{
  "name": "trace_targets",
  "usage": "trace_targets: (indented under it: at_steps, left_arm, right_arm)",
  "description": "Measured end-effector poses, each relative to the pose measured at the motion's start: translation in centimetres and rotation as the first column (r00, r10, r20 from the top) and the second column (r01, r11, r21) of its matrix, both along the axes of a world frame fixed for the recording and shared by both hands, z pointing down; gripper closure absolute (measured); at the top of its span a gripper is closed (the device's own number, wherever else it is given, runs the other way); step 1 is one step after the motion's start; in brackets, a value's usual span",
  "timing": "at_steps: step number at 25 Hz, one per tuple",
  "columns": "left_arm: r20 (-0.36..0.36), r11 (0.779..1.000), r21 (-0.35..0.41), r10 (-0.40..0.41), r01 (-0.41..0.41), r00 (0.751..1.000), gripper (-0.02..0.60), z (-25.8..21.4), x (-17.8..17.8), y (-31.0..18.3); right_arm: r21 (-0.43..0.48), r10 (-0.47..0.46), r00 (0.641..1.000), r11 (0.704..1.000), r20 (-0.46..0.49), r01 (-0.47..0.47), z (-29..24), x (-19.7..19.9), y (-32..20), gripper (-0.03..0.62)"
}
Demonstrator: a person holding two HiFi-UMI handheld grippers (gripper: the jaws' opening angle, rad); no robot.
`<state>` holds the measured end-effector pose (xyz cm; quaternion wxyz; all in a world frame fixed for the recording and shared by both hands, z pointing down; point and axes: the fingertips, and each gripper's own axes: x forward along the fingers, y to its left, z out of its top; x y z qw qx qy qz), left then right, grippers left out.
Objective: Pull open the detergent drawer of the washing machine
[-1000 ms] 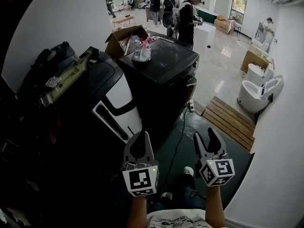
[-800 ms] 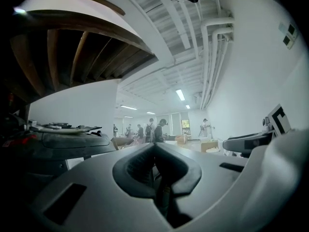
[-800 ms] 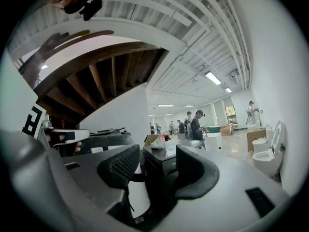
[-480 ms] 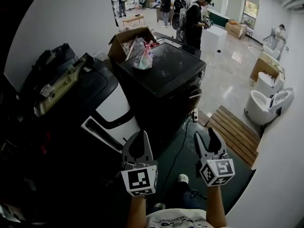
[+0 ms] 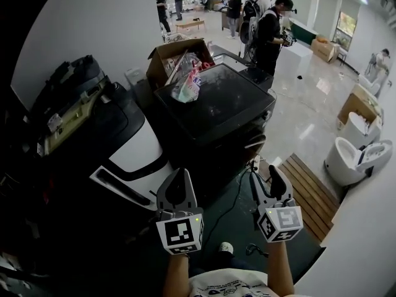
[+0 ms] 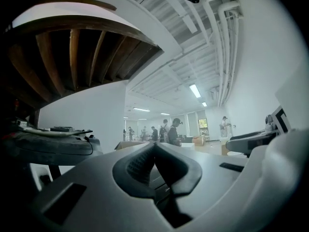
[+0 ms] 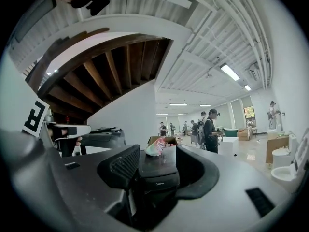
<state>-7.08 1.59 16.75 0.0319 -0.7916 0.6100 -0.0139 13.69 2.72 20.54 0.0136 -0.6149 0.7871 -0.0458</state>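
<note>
Two grippers face one dark washing machine (image 5: 216, 98) at twelve o'clock, one bag (image 5: 185, 86) on its lid, detergent drawer indiscernible: left gripper (image 5: 179, 174) pinched together, empty; right gripper (image 5: 266, 175) moderately parted, empty.

This is looking like a big open workshop or test hall: a black washing machine (image 5: 216, 98) and white toilets (image 5: 352, 159) are standing loose on a glossy floor (image 5: 303, 116), cardboard boxes (image 5: 167, 57) are sitting about, people (image 5: 272, 30) are working in the background, and bare pipes (image 7: 227, 28) are running under the ceiling.
</note>
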Motion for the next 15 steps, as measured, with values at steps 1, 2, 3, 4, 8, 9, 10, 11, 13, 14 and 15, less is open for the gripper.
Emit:
trace_targets:
  at_steps: [1, 2, 3, 4, 8, 9, 10, 11, 13, 14, 15]
  left_arm:
    - [-0.002, 1.0, 0.002, -0.012, 0.012, 1.0, 0.568, 0.0, 0.5, -0.6]
    - [-0.004, 1.0, 0.003, -0.021, 0.021, 1.0, 0.568, 0.1, 0.9, -1.1]
    - [-0.004, 1.0, 0.001, -0.028, 0.028, 1.0, 0.568, 0.3, 1.4, -1.5]
    - [-0.003, 0.999, -0.001, -0.033, 0.033, 0.999, 0.568, 0.4, 1.8, -1.8]
    - [0.008, 0.999, -0.019, -0.046, 0.046, 0.999, 0.568, 1.0, 3.0, -2.9]
    - [0.009, 0.999, -0.022, -0.049, 0.05, 0.999, 0.568, 1.2, 3.1, -3.2]
    - [0.009, 0.998, -0.027, -0.053, 0.054, 0.999, 0.568, 1.3, 3.1, -3.4]
    - [0.01, 0.998, -0.032, -0.058, 0.058, 0.998, 0.568, 1.5, 3.1, -3.6]
    - [0.011, 0.997, -0.042, -0.067, 0.067, 0.998, 0.568, 2.0, 3.0, -4.0]
    - [0.011, 0.996, -0.047, -0.071, 0.072, 0.997, 0.568, 2.3, 2.9, -4.1]
    - [0.01, 0.996, -0.051, -0.075, 0.076, 0.997, 0.568, 2.5, 2.9, -4.3]
  right_arm:
    - [0.003, -0.008, 1.0, 1.0, -0.005, 0.008, 0.0, 0.5, -0.7, 0.358]
    - [0.004, -0.014, 1.0, 1.0, -0.008, 0.014, 0.1, 1.0, -1.4, 0.358]
    - [0.002, -0.021, 1.0, 1.0, -0.01, 0.021, 0.3, 1.4, -2.0, 0.358]
    - [-0.001, -0.028, 1.0, 1.0, -0.01, 0.028, 0.5, 1.8, -2.5, 0.358]
    - [-0.014, -0.032, 0.999, 0.999, 0.008, 0.032, 1.3, 3.1, -4.1, 0.358]
    - [-0.017, -0.034, 0.999, 0.999, 0.01, 0.035, 1.4, 3.2, -4.4, 0.358]
    - [-0.019, -0.037, 0.999, 0.999, 0.01, 0.038, 1.4, 3.2, -4.7, 0.358]
    - [-0.022, -0.04, 0.999, 0.999, 0.012, 0.04, 1.4, 3.1, -5.0, 0.358]
    - [-0.029, -0.044, 0.999, 0.999, 0.019, 0.045, 1.8, 3.1, -5.5, 0.358]
    - [-0.034, -0.047, 0.999, 0.998, 0.023, 0.048, 2.3, 3.2, -5.7, 0.359]
    - [-0.039, -0.049, 0.998, 0.998, 0.026, 0.05, 2.6, 3.2, -5.9, 0.359]
